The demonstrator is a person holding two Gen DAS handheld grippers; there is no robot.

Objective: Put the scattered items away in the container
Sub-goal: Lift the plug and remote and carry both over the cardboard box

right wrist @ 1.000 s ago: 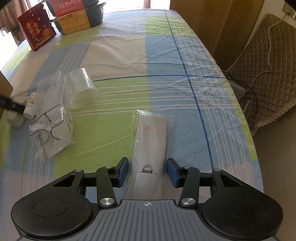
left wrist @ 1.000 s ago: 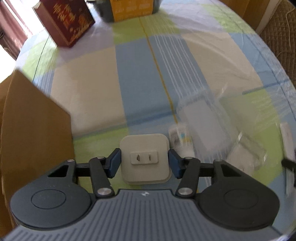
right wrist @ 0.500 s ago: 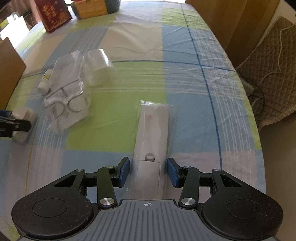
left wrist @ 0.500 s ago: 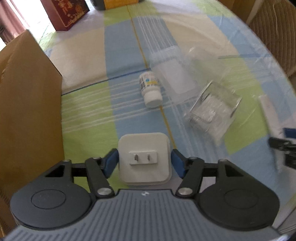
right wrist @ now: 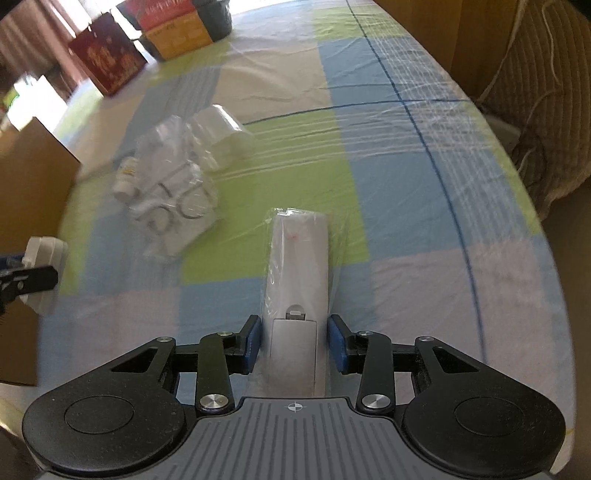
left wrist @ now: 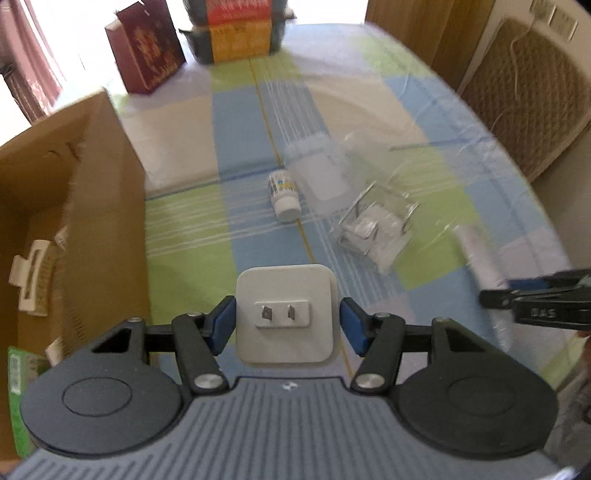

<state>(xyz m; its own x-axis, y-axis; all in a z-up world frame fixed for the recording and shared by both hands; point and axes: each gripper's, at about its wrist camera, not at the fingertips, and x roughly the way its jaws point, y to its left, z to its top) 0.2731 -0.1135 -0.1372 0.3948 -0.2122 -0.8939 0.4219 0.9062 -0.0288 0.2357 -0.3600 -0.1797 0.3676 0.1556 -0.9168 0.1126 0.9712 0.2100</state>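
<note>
My left gripper (left wrist: 287, 322) is shut on a white plug adapter (left wrist: 286, 295), its prongs facing the camera, held above the cloth just right of the open cardboard box (left wrist: 92, 192). My right gripper (right wrist: 295, 341) is shut on a white remote in a clear bag (right wrist: 298, 258), which points away along the fingers. On the checked tablecloth lie a small pill bottle (left wrist: 283, 195), a clear cup in plastic wrap (left wrist: 321, 170) and a bag of metal hooks (left wrist: 376, 229). In the right wrist view the adapter (right wrist: 42, 273) shows at the left edge, beside the box (right wrist: 26, 192).
Inside the box lie a white clip (left wrist: 27, 280) and a green packet (left wrist: 18, 387). A dark red gift bag (left wrist: 146, 55) and stacked food boxes (left wrist: 240, 33) stand at the table's far end. A quilted chair (left wrist: 524, 92) sits past the right edge.
Both grippers have drawn back and up with their loads. The left one has swung toward the box, whose inside now shows. The right gripper with the remote has come closer to the left one.
</note>
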